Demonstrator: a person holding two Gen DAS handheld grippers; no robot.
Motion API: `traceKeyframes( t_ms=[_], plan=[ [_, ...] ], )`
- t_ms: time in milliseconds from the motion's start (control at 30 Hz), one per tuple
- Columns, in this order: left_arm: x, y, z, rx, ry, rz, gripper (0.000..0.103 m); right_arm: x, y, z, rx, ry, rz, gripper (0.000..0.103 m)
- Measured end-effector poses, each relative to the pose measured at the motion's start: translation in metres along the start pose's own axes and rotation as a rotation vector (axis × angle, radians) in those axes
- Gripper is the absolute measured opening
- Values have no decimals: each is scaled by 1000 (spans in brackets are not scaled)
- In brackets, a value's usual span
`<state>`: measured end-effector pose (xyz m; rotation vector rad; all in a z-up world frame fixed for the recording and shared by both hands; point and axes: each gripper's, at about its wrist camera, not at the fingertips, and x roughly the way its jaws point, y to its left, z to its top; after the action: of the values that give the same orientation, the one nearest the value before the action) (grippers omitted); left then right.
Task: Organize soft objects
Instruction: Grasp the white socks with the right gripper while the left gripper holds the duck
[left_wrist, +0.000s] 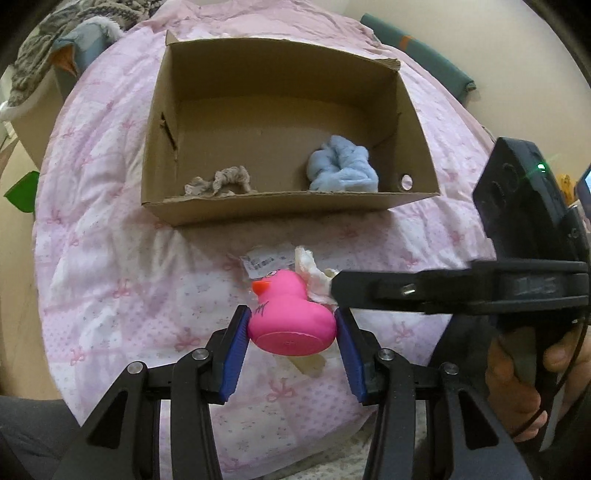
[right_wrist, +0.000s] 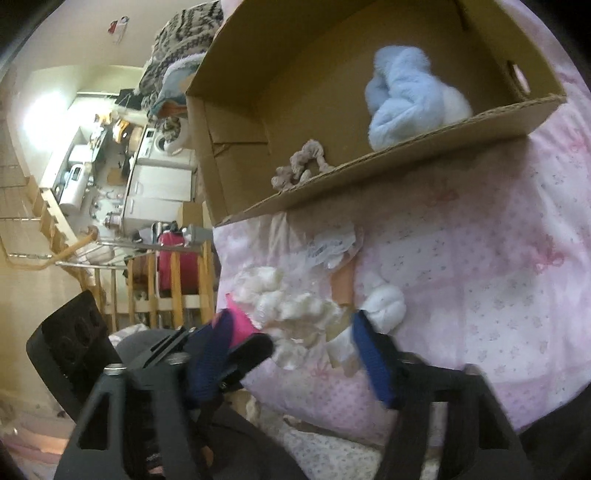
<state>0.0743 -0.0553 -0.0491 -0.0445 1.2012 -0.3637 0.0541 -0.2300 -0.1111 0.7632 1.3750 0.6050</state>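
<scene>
We are holding the pink rubber duck (left_wrist: 290, 317) in the left gripper (left_wrist: 291, 345), its jaws partly closed with both blue pads pressing on the duck's round flanks, the flat base facing the camera and the orange beak pointing left. The duck is hanging above the quilt (left_wrist: 122, 266), in front of the cardboard box (left_wrist: 258, 208).

We are reaching in with the right gripper (right_wrist: 314, 343), its jaws about half open. A fluffy white cloth (right_wrist: 295, 314) is lying between them and one blue pad is touching a knotted white lump of it; whether the pads are pressing on it we cannot tell. In the left wrist view one black finger of this gripper is lying level just right of the duck, its tip against the white cloth, and a hand (left_wrist: 517, 391) is gripping the handle.

Everything is resting on a bed covered by a soft, wrinkled pink quilt printed with bows and dots. The open brown box is sitting on it, holding a crumpled beige scrunchie (left_wrist: 221, 181) near the front wall and a plush light-blue bundle (left_wrist: 343, 166) at the right. A crinkled printed label (left_wrist: 267, 260) is lying on the quilt behind the duck. Beyond the bed, wooden railings (right_wrist: 155, 288) and white appliances (right_wrist: 159, 184) are showing in the right wrist view.
</scene>
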Motion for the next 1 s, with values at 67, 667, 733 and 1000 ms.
traceKeyframes(
  t_ms=[67, 667, 733, 1000],
  plan=[
    [-1, 1, -1, -6, -2, 0, 43, -1, 0, 2, -3, -18, -29, 33],
    [1, 31, -1, -114, 22, 49, 43, -21, 13, 3, -147, -166, -231, 2],
    [3, 36, -1, -128, 29, 71, 43, -28, 8, 6, -120, -193, -228, 2],
    [-15, 20, 2, -90, -47, -55, 43, -18, -8, 10, 9, -97, -8, 68]
  ],
)
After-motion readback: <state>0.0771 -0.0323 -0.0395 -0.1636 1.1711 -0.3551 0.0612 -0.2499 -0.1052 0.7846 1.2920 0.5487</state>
